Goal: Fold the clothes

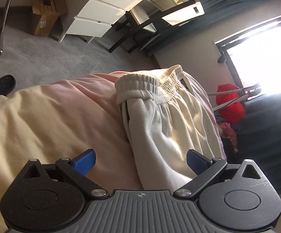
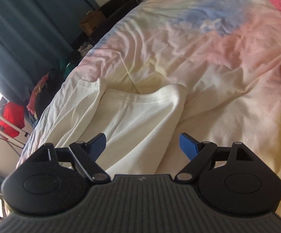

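Observation:
A pair of cream-white shorts (image 1: pixel 171 120) lies on the bed, its elastic waistband (image 1: pixel 150 85) at the far end in the left wrist view. My left gripper (image 1: pixel 140 162) is open and empty, just above the near end of the shorts. In the right wrist view the leg hems of the shorts (image 2: pixel 140 116) point away from me. My right gripper (image 2: pixel 142 145) is open and empty, its blue fingers (image 2: pixel 188 145) spread over the near part of the fabric.
The bed has a pastel tie-dye cover (image 2: pixel 208 44) in pink, yellow and blue. White drawers (image 1: pixel 101 13), a cardboard box (image 1: pixel 45 13) and grey floor (image 1: pixel 53 58) lie beyond the bed. Red cloth (image 1: pixel 230 104) hangs on a rack by the bright window (image 1: pixel 262 58). Teal curtains (image 2: pixel 24 19) hang along the wall.

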Tool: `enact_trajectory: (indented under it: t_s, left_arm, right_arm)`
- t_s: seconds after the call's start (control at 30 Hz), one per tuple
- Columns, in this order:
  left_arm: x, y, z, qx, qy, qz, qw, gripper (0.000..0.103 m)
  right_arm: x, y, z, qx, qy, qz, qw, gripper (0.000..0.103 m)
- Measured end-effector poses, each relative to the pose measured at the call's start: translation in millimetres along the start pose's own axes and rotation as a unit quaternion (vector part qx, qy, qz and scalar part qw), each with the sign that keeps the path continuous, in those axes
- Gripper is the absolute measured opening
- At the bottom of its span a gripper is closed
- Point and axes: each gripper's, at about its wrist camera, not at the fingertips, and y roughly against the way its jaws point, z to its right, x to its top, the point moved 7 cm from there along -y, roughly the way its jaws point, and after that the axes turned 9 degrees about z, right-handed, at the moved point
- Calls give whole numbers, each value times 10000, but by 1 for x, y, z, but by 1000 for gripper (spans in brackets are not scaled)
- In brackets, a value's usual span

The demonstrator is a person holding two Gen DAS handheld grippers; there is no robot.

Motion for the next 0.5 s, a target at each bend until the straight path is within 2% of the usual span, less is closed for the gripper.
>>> enact_trajectory:
  t_s: [0.07,0.17,0.23,0.33,0.43,0.47,0.5]
  left_arm:
    - [3,-5,5,-132,4,92,9999,95]
    - [9,-14,15,-233,-67,272,9993,95]
    - [11,-23,20,-220,-66,297,9993,95]
    - [8,-39,23,-119,4,158,9998,78]
    - [9,-44,31,-286,-311,275,9987,59]
    - [9,-43,33,-408,-353,329,9980,51]
    - [9,-43,35,-526,-377,375,9972,47]
  right_arm:
    - [0,-4,7,50,-290,-96,9995,87]
    - [-4,-12,8,616,-923,-342,9932,84]
    - [-7,-18,12,674,-1243,-473,9888,84]
    - [-8,-23,22,494,-1451,-488,9870,86]
    - [-6,-28,33,433,-1731,-454,9829,86]
    - [-7,-32,35,472,-1810,-481,9812,78]
    - [-8,-36,36,502,-1872,-518,9797,71]
